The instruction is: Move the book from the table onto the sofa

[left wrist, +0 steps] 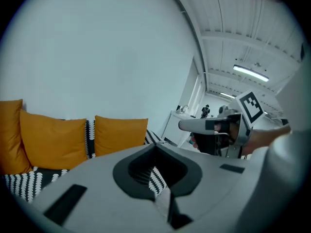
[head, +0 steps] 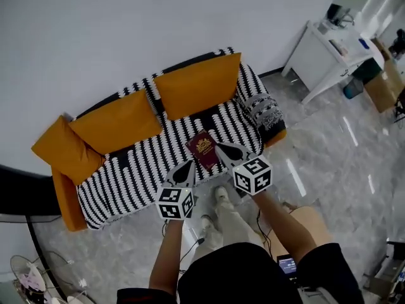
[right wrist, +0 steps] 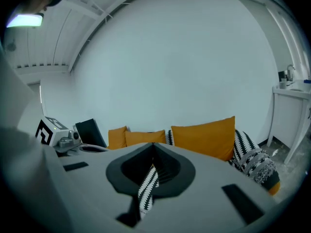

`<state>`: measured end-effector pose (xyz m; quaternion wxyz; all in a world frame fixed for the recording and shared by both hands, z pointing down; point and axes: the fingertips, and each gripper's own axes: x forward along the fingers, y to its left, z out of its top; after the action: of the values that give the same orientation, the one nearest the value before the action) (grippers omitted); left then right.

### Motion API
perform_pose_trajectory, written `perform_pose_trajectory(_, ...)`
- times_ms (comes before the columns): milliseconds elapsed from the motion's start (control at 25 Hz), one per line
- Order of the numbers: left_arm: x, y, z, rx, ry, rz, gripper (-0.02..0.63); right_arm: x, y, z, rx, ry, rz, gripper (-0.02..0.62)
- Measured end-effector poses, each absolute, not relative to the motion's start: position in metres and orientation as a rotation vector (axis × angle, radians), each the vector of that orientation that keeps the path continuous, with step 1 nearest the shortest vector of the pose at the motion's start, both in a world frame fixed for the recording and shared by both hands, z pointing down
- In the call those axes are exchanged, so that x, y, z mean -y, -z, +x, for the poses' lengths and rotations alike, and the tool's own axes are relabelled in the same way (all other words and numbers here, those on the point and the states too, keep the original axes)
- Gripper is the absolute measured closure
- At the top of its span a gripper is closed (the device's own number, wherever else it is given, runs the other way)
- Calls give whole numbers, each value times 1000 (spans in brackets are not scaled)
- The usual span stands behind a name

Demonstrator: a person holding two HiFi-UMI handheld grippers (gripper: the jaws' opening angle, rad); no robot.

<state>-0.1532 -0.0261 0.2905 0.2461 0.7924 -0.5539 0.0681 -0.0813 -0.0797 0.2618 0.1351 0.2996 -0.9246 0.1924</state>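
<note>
Book (head: 204, 149) is seen lying flat on the striped sofa (head: 126, 176) seat, with the left tool (head: 188, 168) and right tool (head: 223, 149) held fully closed and empty near it, so both are best drawn back clear without it being nudged.

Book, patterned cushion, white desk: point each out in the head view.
book (head: 204, 149), head view, middle of its red cover.
patterned cushion (head: 262, 111), head view, its middle.
white desk (head: 318, 38), head view, bare part of its top.
</note>
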Motion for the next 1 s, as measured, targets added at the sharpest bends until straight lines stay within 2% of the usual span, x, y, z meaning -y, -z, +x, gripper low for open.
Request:
perform_pose_trajectory(320,-19,-226,-152,1544,-117,2290,591,27,-212,-79,2746,-447,877,578)
perform_pose_trajectory(640,-47,-199,-142,1544,-69,2353,591,-3,-180,-61,2803,-452,932,578)
perform_pose_trajectory(1000,-44,-148,-103,1590,-42,2450,591,-3,-134,-27,2888,-343,957,578)
